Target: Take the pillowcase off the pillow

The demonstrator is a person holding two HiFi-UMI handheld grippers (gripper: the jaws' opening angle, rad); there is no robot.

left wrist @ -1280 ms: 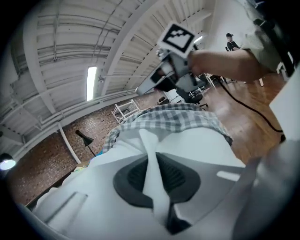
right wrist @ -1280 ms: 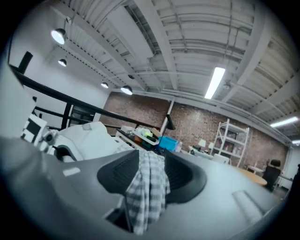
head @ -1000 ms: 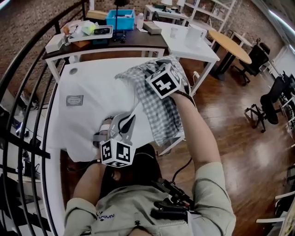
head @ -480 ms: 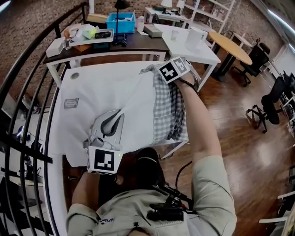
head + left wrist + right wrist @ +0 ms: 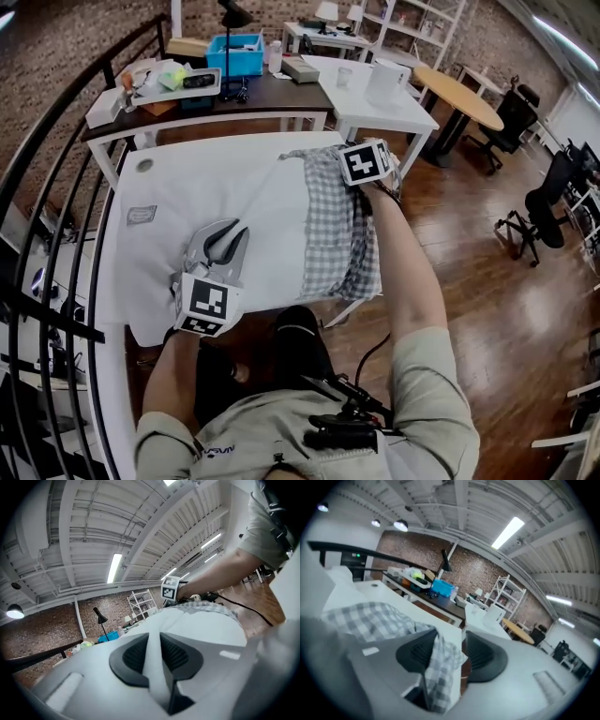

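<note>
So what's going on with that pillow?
A person with a claw in each hand is pulling a grey checked pillowcase off a white pillow. The left claw pinches the pillow's fabric, though its jaws have just been opening a little. The right claw has just been opening, checked cloth loose between its jaws. Most of the pillow is already bare.

- No word, brand or number can be read in any view.
- Sewn label [image 5: 141, 215] on the white pillow [image 5: 178, 192], left of and beyond the left gripper [image 5: 223, 242]: a small grey rectangle whose print is too small to read.
- Marker cube [image 5: 205, 305] behind the left gripper, and the marker cube [image 5: 366, 161] on the right gripper [image 5: 451, 648]: black-and-white square patterns, no letters.
- Pale print on the person's shirt [image 5: 217, 452], behind the left gripper: too blurred to read.
</note>
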